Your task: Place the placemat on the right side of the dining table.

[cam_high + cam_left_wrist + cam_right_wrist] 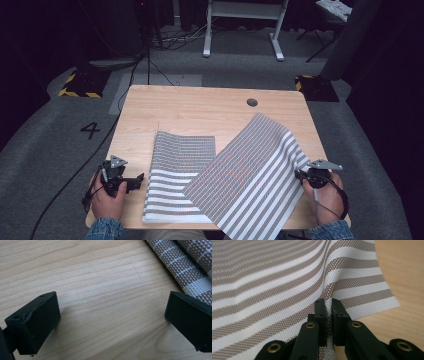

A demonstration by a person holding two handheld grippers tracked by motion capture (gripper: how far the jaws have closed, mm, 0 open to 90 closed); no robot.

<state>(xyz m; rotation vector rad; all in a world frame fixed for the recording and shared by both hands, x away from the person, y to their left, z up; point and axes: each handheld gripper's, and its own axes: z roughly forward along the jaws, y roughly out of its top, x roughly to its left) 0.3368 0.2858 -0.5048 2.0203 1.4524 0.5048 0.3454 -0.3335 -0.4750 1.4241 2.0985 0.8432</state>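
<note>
We see two striped woven placemats on the wooden desk (200, 107). Our right claw (329, 306) is clamped on the edge of the upper placemat (250, 175), lifting that side so it tilts across the lower placemat (175, 170), which lies flat near the desk's front edge. Our left claw (110, 315) rests with its jaws wide over bare wood, just beside the lower placemat's edge.

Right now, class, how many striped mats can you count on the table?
2. One striped mat lies flat near the table's front edge; the lifted mat overlaps its right side, pinched by the right gripper. Others may hide beneath.
</note>
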